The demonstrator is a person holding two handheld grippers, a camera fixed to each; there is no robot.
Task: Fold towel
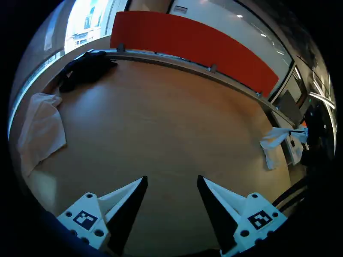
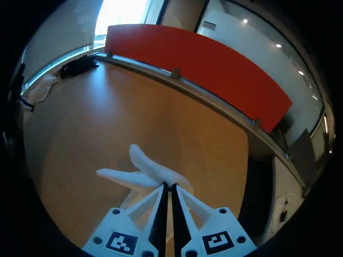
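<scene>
dim indoors | window point(image 1: 85, 21) blown out top-left | tabletop glare | fisheye-warped edges

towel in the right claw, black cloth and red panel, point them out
towel point(image 2: 148, 169), right gripper view, bunched middle fold
black cloth point(image 1: 85, 68), left gripper view, centre of heap
red panel point(image 1: 193, 47), left gripper view, middle of face

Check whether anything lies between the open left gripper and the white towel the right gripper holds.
Nothing visible does: bare wooden tabletop runs from the left gripper to the crumpled white towel pinched in the right gripper.

Left gripper point(image 1: 172, 177) spread apart; right gripper point(image 2: 169, 185) clamps towel point(image 2: 150, 171).
</scene>
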